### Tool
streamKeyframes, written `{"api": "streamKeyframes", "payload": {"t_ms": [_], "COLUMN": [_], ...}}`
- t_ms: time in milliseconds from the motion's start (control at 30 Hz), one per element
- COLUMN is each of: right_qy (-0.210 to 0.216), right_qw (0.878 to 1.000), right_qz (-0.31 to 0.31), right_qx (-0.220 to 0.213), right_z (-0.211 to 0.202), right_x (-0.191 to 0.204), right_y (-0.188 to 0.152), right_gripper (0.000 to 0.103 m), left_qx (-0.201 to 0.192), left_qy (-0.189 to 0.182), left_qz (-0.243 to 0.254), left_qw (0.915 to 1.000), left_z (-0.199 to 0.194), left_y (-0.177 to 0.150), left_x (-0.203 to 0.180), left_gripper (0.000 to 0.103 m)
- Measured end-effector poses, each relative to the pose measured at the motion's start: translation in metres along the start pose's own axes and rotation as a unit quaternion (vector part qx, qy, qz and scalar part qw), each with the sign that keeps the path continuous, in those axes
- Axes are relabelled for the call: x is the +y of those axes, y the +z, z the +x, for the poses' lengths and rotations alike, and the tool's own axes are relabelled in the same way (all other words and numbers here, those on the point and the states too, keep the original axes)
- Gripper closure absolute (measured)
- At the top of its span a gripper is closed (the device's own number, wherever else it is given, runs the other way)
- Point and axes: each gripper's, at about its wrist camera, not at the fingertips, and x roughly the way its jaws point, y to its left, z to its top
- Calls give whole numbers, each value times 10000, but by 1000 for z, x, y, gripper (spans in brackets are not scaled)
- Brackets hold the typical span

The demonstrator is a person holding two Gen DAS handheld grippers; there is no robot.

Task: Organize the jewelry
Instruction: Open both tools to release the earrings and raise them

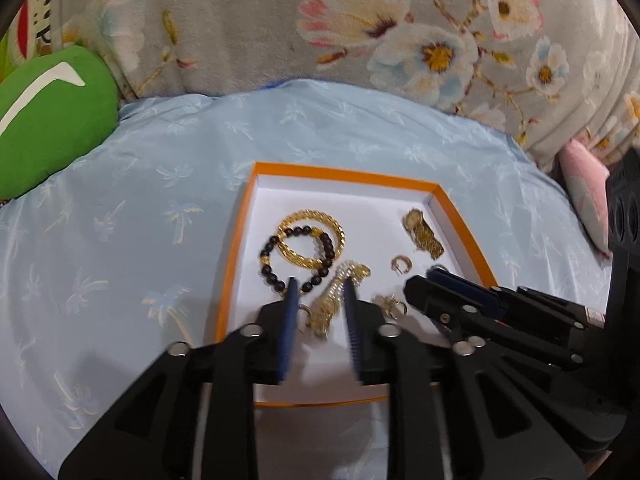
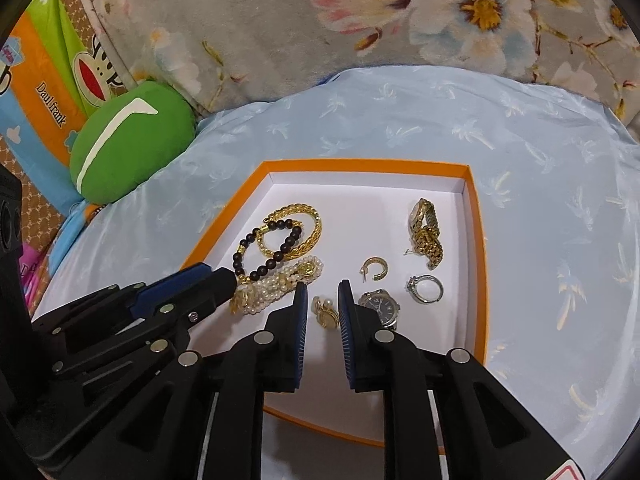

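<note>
Currently left gripper straddles the pearl bracelet in the orange tray, parted; right gripper brackets the gold earring, narrowly parted. Both appear positioned for pickup.

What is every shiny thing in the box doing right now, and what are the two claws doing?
Orange box: lid off, lying open on the blue cloth.
Gold bangle: flat, overlapped by the bead bracelet.
Black bead bracelet: flat, looped.
Pearl bracelet: bunched up.
Gold watch: on its side.
Silver ring: lying loose.
Hoop earring: lying loose.
Left gripper: jaws open around the pearl bracelet.
Right gripper: jaws open around a gold earring.
</note>
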Motion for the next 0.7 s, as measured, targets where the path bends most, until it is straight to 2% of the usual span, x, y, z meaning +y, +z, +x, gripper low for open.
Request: {"api": "streamKeyframes", "payload": {"t_ms": [33, 67, 233, 300, 367, 467, 700], "right_qy": [3, -5, -164, -272, -375, -521, -984], "right_qw": [10000, 9998, 9990, 9984, 9978, 9969, 9946], "right_qz": [57, 113, 199, 222, 269, 342, 191], "right_qx": [-77, -145, -374, -443, -479, -477, -269], "right_z": [-5, -10, -36, -48, -58, -70, -81], "right_x": [-3, -6, -13, -16, -18, -20, -7], "right_y": [1, 1, -4, -13, -24, -46, -90], "right_gripper": [77, 74, 72, 68, 59, 50, 42], "left_qx": [-111, -201, -513, -567, -606, -546, -199], "left_qy": [-8, 8, 187, 273, 387, 528, 814], "left_qz": [-75, -125, -267, -285, -243, -119, 241], "left_qw": [9999, 9997, 9981, 9976, 9971, 9970, 9962], "left_z": [-5, -10, -36, -46, -56, -65, -68], "left_y": [2, 3, 1, -6, -15, -34, -74], "left_x": [4, 7, 18, 20, 20, 15, -11], "left_gripper": [62, 61, 61, 61, 61, 61, 61]}}
